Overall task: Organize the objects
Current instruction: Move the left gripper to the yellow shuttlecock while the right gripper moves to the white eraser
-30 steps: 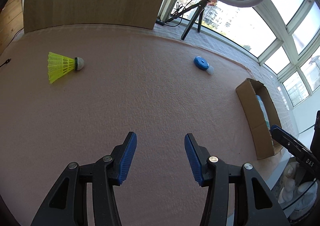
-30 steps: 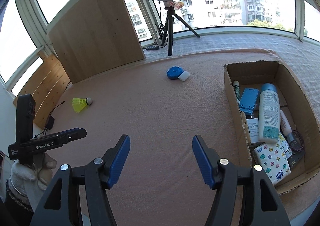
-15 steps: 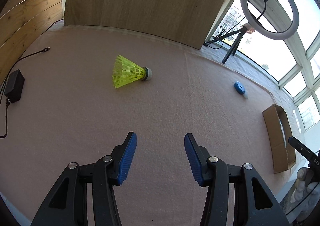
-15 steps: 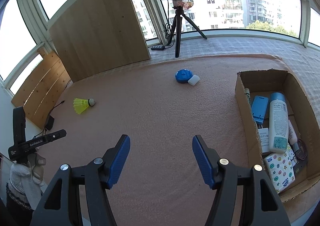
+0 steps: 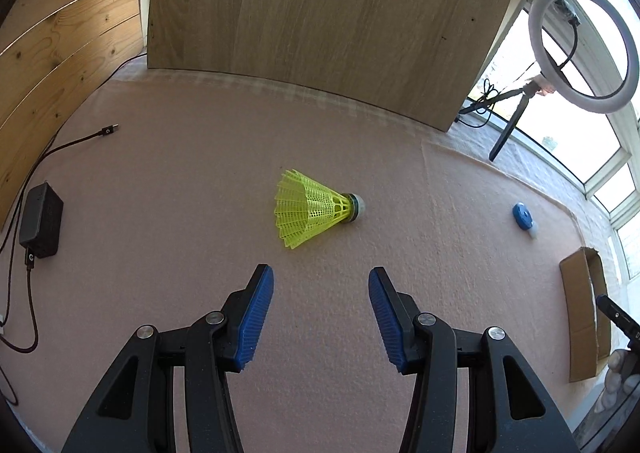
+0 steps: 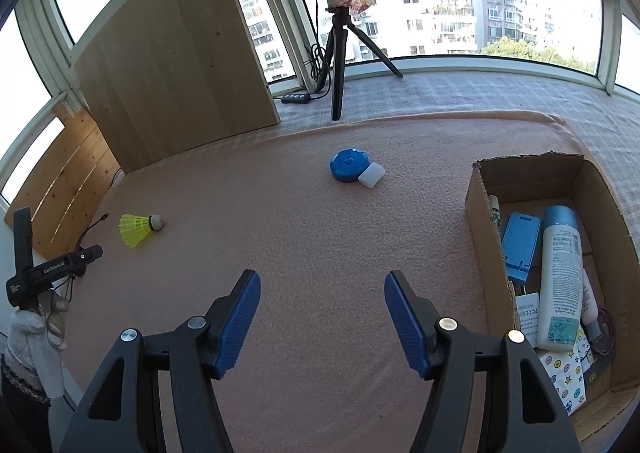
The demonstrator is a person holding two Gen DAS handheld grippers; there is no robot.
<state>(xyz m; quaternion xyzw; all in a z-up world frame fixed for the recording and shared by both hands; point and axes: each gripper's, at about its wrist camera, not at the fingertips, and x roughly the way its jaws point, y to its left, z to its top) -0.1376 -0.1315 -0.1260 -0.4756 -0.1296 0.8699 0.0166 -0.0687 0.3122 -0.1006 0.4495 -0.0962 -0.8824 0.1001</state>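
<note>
A yellow shuttlecock [image 5: 312,215] with a white cork lies on its side on the pink mat, just ahead of my left gripper [image 5: 320,281], which is open and empty. From the right wrist view the shuttlecock [image 6: 138,229] sits far left. A blue round case [image 6: 349,165] with a small white block [image 6: 371,175] against it lies mid-mat, well ahead of my right gripper [image 6: 320,285], also open and empty. The cardboard box [image 6: 480,193] at the right holds a white bottle [image 6: 560,281], a blue phone stand [image 6: 520,245] and several other items.
A black adapter [image 5: 40,221] and its cable [image 5: 76,141] lie at the mat's left edge. A wooden board [image 5: 328,9] leans at the back. A ring light on a tripod [image 6: 340,53] stands behind the mat. A gloved hand [image 6: 36,333] holds the left gripper.
The left gripper has swung left across the mat, so the shuttlecock now lies straight ahead of it and closer. The right gripper has crept forward a little towards the blue case.
</note>
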